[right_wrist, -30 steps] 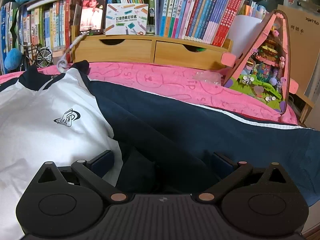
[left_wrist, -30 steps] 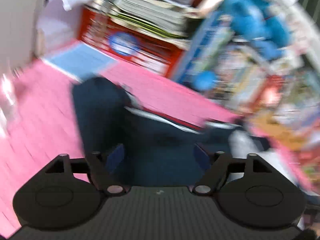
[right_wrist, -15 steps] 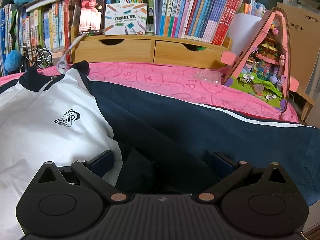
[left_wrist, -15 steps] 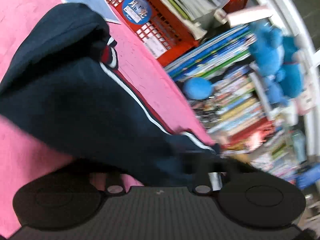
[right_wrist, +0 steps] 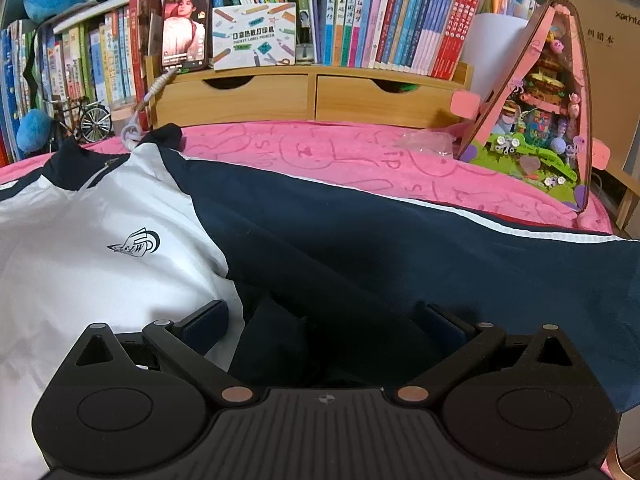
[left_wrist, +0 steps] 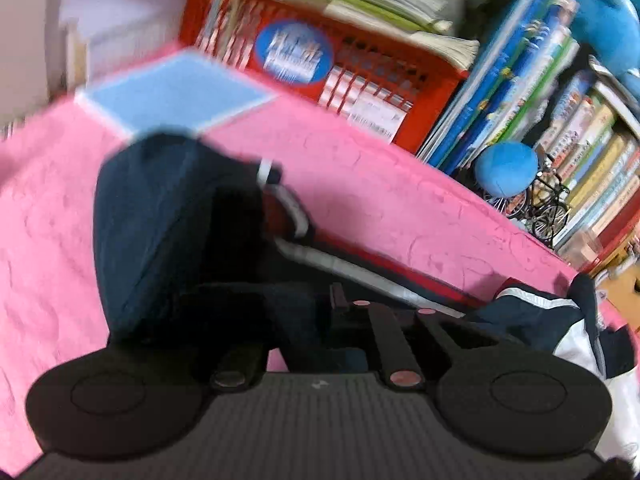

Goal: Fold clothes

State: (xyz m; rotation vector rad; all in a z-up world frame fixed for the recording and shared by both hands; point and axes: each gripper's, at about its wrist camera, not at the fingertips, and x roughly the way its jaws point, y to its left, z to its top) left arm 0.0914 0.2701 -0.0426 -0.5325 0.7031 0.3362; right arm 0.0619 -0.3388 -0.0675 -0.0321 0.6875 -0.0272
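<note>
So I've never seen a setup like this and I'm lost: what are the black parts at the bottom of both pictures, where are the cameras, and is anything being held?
Each picture comes from a fisheye camera on a hand-held gripper that a person carries, one per hand; no robot arm is involved. The black parts are the gripper's own body and two fingers. A navy and white jacket lies on a pink cloth, with books and wooden drawers behind. In the left view, the left gripper has just been closing and is now shut on the jacket's navy sleeve. In the right view, the right gripper stands open over the jacket, gripping nothing.
</note>
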